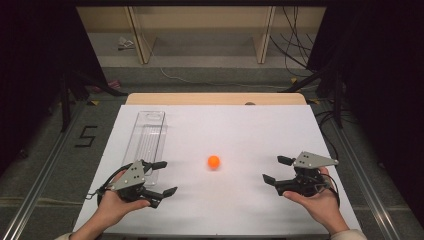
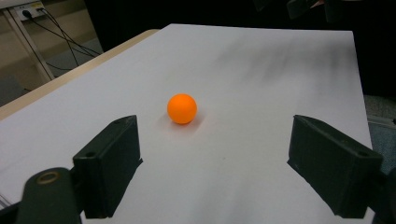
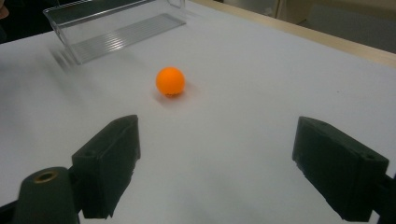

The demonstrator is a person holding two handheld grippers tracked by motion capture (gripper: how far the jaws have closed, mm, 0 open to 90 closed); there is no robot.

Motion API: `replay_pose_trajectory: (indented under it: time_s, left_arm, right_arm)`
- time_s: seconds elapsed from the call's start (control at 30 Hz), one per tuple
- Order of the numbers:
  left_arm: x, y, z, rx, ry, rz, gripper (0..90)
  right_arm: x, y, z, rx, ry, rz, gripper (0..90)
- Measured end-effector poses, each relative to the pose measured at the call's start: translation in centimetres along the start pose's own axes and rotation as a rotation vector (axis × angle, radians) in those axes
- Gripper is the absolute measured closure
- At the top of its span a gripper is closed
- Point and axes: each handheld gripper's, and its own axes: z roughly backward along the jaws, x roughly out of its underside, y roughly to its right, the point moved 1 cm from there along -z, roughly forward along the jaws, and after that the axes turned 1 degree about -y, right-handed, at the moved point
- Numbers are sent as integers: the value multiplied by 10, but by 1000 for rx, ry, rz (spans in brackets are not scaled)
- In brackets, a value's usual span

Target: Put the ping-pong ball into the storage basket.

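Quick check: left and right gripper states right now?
Left gripper: open, holding nothing.
Right gripper: open, holding nothing; orange ball lies apart.

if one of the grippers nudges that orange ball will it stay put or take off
The orange ball is round and sits free on the smooth white table, so a nudge would probably send it rolling. It looks small and smooth, likely light, so it may squirt out from flat jaws unless gripped across its middle.

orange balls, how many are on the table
1. The ball lies on the white table near its middle, right of the clear tray, between the two open claws and touching neither. None seems hidden.
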Motion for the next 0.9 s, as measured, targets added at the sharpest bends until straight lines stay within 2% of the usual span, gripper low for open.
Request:
replay_pose_trajectory:
  time_s: [0.9]
  left_arm:
    - [0, 1, 0, 8, -1, -5, 164]
  right_arm:
    - [-4, -2, -10, -11, -8, 10, 161]
